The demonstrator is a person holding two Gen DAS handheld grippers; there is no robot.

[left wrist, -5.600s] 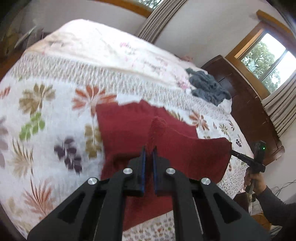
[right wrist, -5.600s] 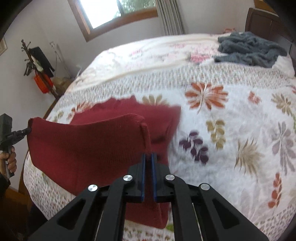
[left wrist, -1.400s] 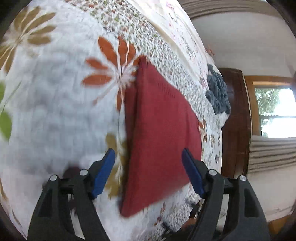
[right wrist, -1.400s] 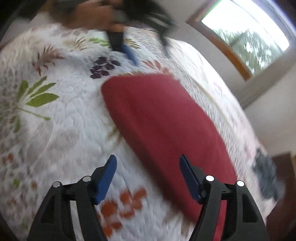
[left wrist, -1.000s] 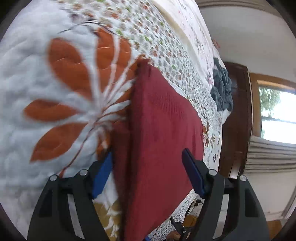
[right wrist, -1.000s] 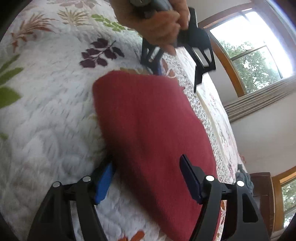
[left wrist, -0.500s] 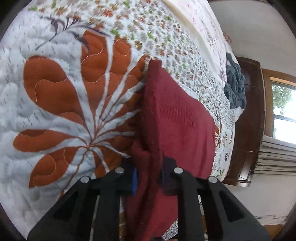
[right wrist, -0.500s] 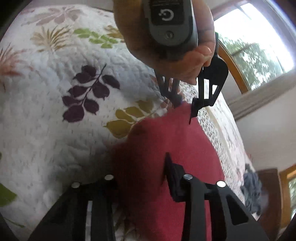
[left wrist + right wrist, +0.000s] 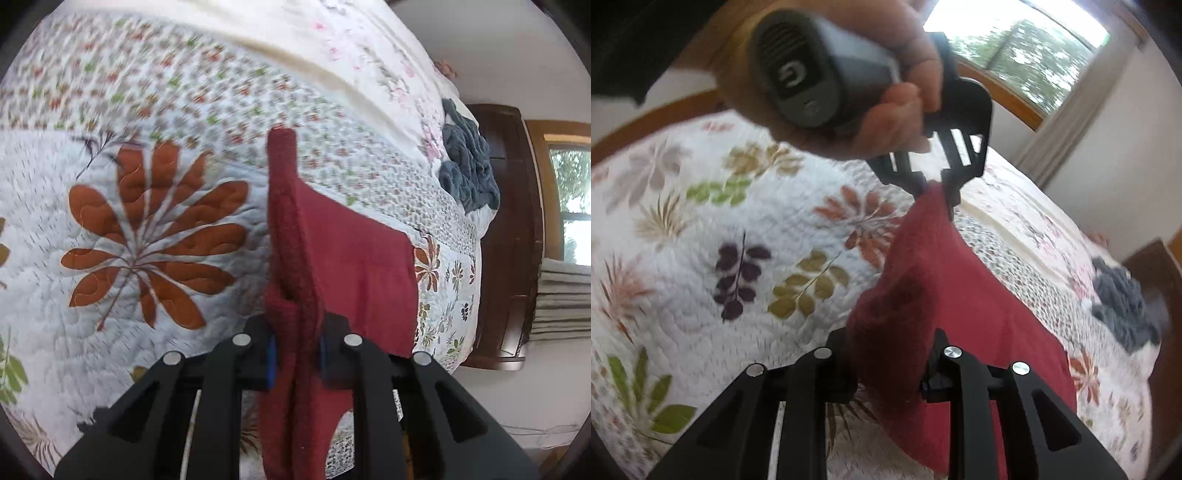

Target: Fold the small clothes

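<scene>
My left hand-held gripper (image 9: 295,354): clamped on red garment (image 9: 354,266)
My right hand-held gripper (image 9: 888,363): clamped on its other corner, above bed (image 9: 683,258)

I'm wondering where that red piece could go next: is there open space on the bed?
Yes. The quilt lies bare to the left of the red garment, around the purple and olive leaf prints. The far right corner by the headboard is taken by a grey-blue garment.

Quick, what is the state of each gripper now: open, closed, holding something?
Left gripper: closed on one edge of the red garment.
Right gripper: closed on a bunched corner of the same garment.
</scene>
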